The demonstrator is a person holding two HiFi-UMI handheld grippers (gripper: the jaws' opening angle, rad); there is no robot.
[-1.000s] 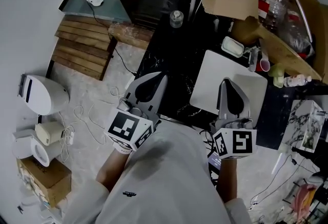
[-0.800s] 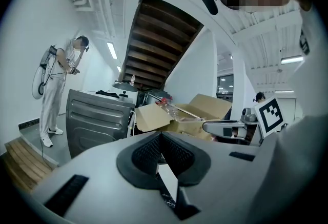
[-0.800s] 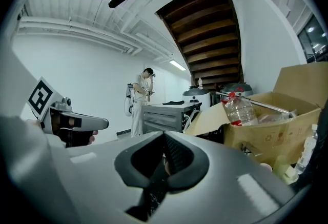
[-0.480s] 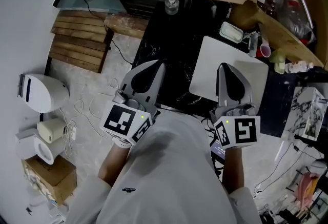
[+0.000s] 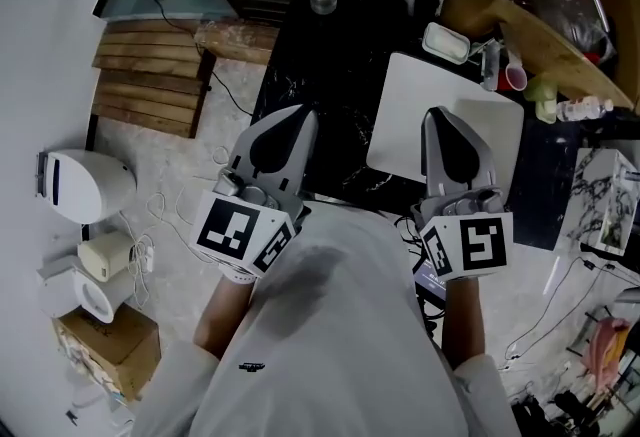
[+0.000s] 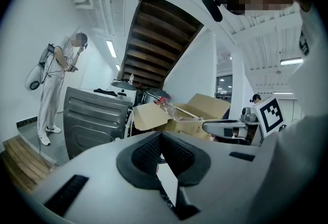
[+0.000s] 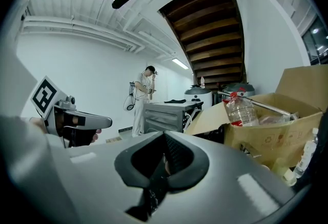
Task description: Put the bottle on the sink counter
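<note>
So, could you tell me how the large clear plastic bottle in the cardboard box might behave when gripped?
The large clear plastic bottle looks empty, so it is probably light. Its see-through walls would likely dent when squeezed. Leaning in the brown cardboard box, its round body may roll.

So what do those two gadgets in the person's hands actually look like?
Both the left gripper and right gripper are smooth light-grey shells tapering to black textured pads. Each carries a cube with black-and-white square markers. The person wears a light grey top.
</note>
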